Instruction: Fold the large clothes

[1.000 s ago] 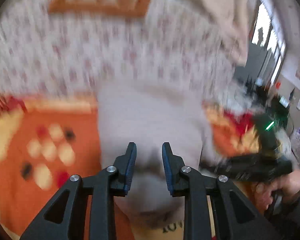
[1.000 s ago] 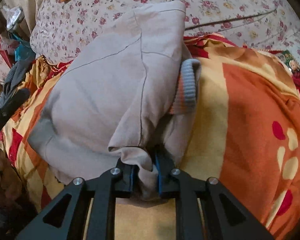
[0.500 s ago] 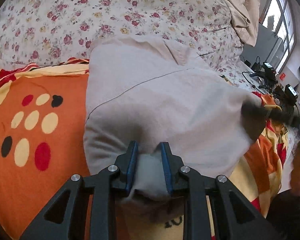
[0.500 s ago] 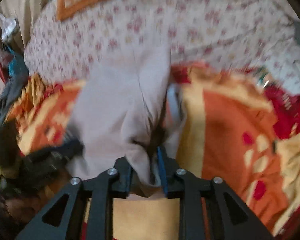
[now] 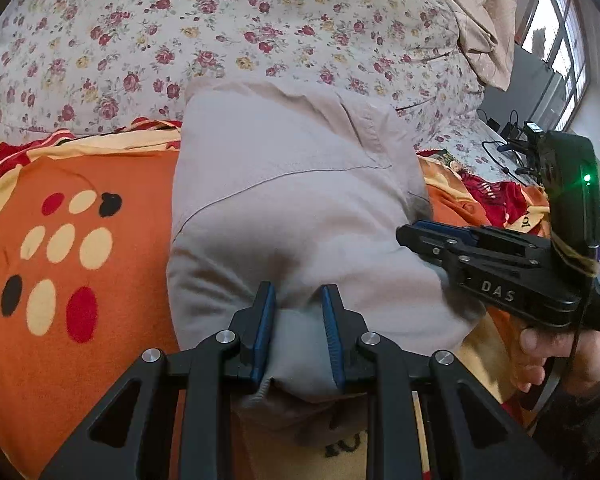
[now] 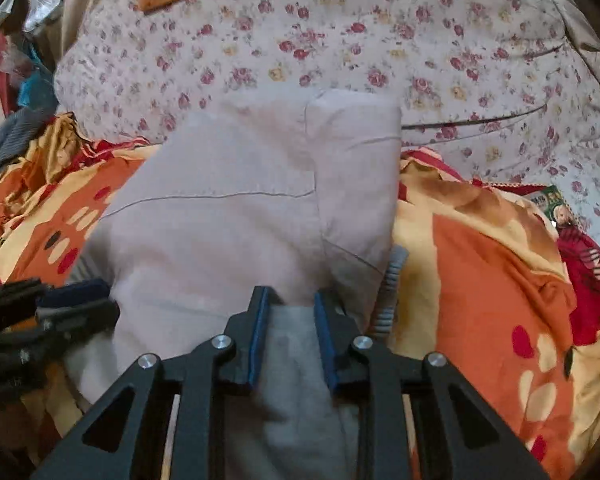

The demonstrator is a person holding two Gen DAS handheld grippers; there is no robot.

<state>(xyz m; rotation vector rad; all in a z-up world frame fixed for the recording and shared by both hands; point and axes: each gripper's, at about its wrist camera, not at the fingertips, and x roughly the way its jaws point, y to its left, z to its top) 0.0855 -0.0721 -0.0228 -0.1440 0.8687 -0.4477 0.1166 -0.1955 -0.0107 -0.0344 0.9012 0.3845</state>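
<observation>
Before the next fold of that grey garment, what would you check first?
1. Left gripper pinches the garment: ok, cloth sits between its pads.
2. Right gripper grip: cannot tell, cloth lies between its jaws, which are closing.
3. Both grippers on the near edge: ok.
4. Garment lies flat on the blanket: not ok, it bulges near the grippers.
5. Ribbed cuff tucked in: not ok, it pokes out at the right side.
6. Far edge straight: cannot tell.

place: home bedroom | evidence: floral quilt (image 5: 260,28), orange blanket (image 5: 80,260), window (image 5: 560,40)
</observation>
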